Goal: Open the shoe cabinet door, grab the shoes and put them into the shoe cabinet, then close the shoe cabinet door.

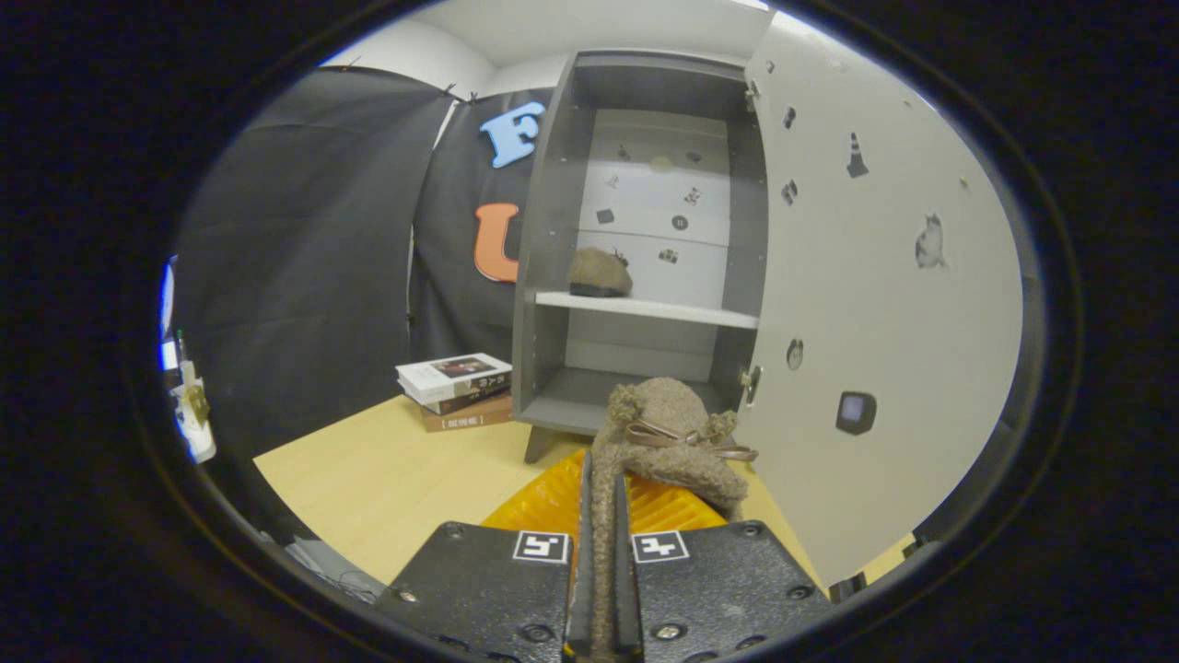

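Your gripper (603,516) pinches only the fuzzy shoe (668,442) by its rim, a seemingly thin hold. Swing carelessly and it may clip the open door (884,304) or the shelf (645,308).

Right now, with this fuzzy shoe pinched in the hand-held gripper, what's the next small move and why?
Probably carry the fuzzy shoe forward into the shoe cabinet. The hand-held gripper is shut on it, the door stands open, and the other shoe already sits on the middle shelf, with room beside it.
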